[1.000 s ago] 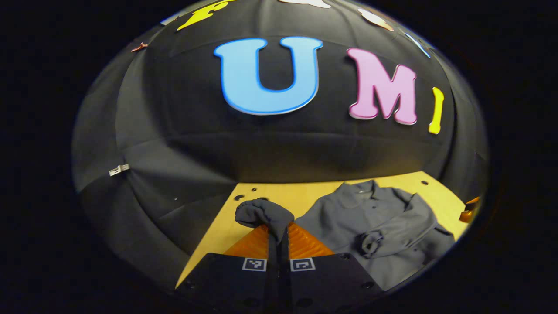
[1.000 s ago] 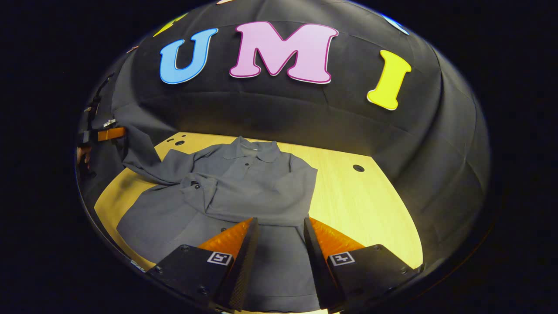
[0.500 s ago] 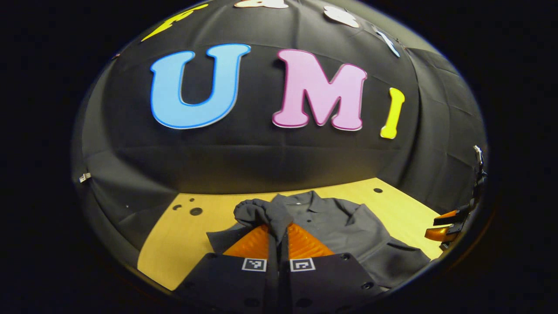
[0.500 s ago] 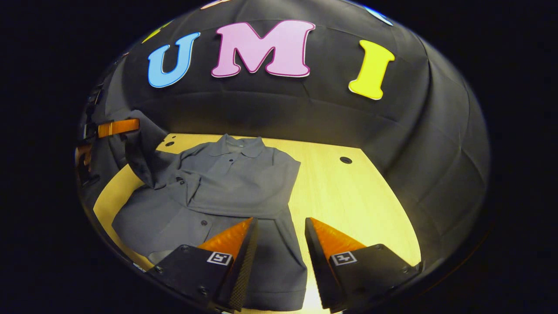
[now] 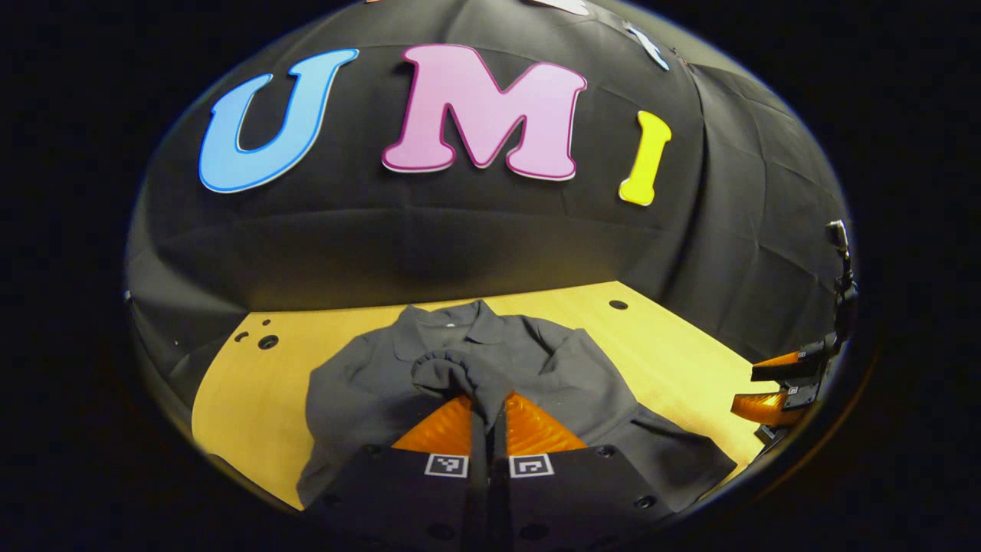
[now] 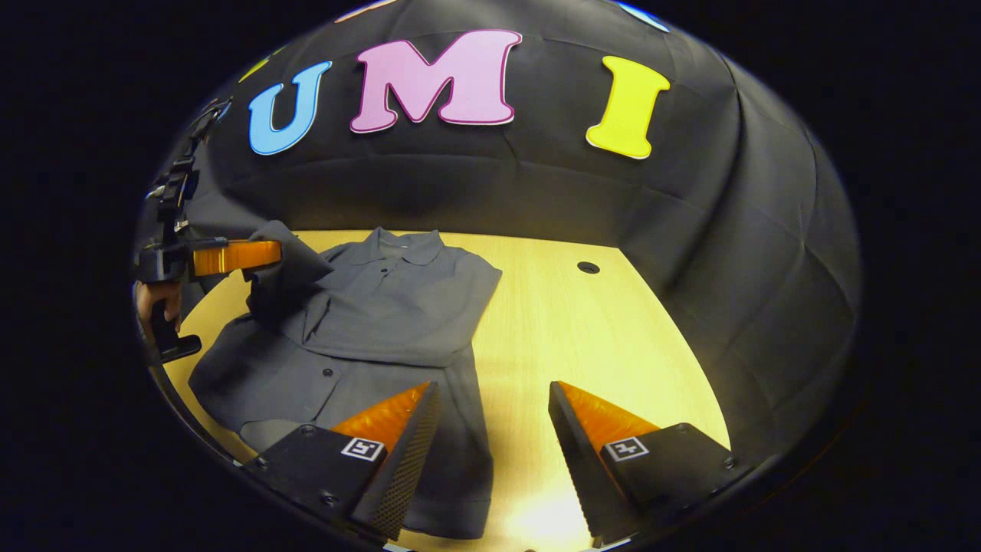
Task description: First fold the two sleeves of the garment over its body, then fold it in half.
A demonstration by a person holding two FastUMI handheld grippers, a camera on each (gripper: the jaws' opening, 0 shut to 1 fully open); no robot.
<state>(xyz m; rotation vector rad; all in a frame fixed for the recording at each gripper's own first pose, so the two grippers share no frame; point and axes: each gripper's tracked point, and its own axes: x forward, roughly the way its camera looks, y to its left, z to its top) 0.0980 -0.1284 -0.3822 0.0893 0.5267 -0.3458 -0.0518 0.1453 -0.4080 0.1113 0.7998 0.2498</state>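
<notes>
Garment (image 5: 536, 368): lying buttoned-side up on the wooden table (image 5: 245, 391).
Left gripper view: left gripper (image 5: 488, 406) is pinching the sleeve cuff (image 5: 452, 372) between closed fingers, holding it above the chest, apparently for laying it across.
Right gripper view: right gripper (image 6: 490, 429) is hovering with fingers spread and empty over the hem (image 6: 452, 491), likely waiting; one sleeve is lying folded over the body (image 6: 383, 307).

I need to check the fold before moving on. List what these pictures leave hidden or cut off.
- Left gripper view: the left tongs, shut on the sleeve, hide the shirt front below them.
- Left gripper view: the shirt's hem is cut off by the lower edge.
- Right gripper view: the raised sleeve covers the shirt's far shoulder.
- Right gripper view: the right tongs hide part of the hem.
</notes>
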